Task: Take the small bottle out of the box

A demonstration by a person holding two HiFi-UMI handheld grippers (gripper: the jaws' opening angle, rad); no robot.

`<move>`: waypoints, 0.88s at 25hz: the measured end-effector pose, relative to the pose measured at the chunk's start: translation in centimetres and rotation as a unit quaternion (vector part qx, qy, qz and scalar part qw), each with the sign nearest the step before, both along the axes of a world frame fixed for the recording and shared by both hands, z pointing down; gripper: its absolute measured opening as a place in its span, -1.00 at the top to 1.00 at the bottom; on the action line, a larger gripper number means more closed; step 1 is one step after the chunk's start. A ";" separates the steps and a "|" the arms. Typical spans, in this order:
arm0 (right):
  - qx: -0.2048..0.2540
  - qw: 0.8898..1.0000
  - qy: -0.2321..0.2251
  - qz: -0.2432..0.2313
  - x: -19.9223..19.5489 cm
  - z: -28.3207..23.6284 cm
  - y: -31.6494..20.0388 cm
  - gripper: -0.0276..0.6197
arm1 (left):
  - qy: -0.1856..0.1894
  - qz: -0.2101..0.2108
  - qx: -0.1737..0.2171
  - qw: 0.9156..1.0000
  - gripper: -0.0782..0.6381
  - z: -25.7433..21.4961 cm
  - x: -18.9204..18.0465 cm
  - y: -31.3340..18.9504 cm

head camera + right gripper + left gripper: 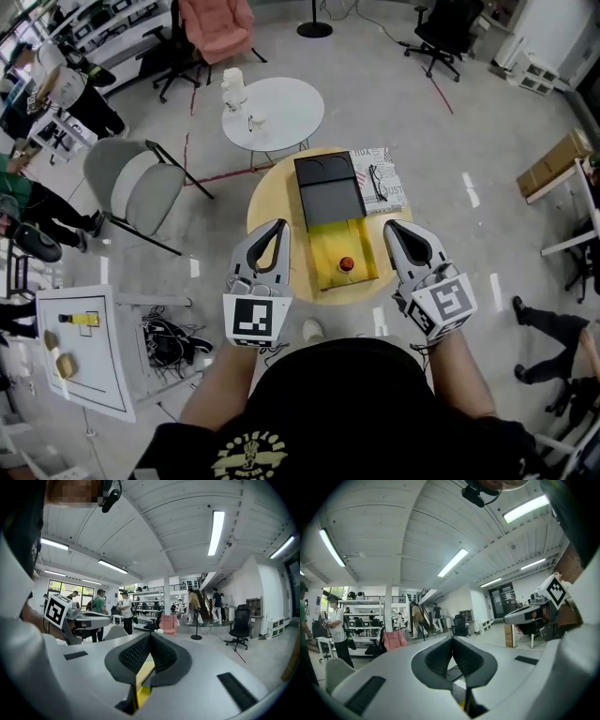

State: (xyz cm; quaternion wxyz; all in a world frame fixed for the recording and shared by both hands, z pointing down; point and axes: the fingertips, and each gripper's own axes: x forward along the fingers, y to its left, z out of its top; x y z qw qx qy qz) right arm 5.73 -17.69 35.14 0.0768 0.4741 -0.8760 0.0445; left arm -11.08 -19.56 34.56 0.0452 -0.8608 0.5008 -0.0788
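I see the small bottle (346, 263) from above as a round red cap, sitting in the yellow open end of the box (325, 246) on the round table (271, 201). My left gripper (277, 226) and right gripper (391, 226) flank the box, tips pointing away from me. Both have their jaws pressed together on nothing.

**Left gripper** (278, 225) and **right gripper** (390, 225): pale grey shells with dark grey ribbed pads (136, 656). Each carries a marker cube (257, 319) patterned in black squares on white.

**Box** (328, 192), between the two pairs of fingers: the half beyond the fingertips is black, and the open half level with them is yellow.

**Small bottle** (346, 263), inside the yellow half: red top.

**Round table** (272, 202), under the box: pale yellow.

**Printed sheet** (386, 178), just beyond the right fingertips: black line pattern on white.
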 end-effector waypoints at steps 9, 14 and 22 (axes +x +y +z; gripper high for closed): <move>-0.002 1.000 0.010 0.012 -3.0 0.6 -0.1 0.87 | 0.012 0.025 -0.002 1.000 0.74 0.5 -2.1 -0.6; -0.008 1.000 0.016 0.020 -3.1 1.0 0.4 0.87 | 0.024 0.036 -0.002 0.999 0.74 1.0 -1.8 -0.7; -0.001 0.999 0.017 0.029 -2.3 1.0 -0.1 0.87 | 0.023 0.037 0.003 0.999 0.74 1.0 -1.8 -1.2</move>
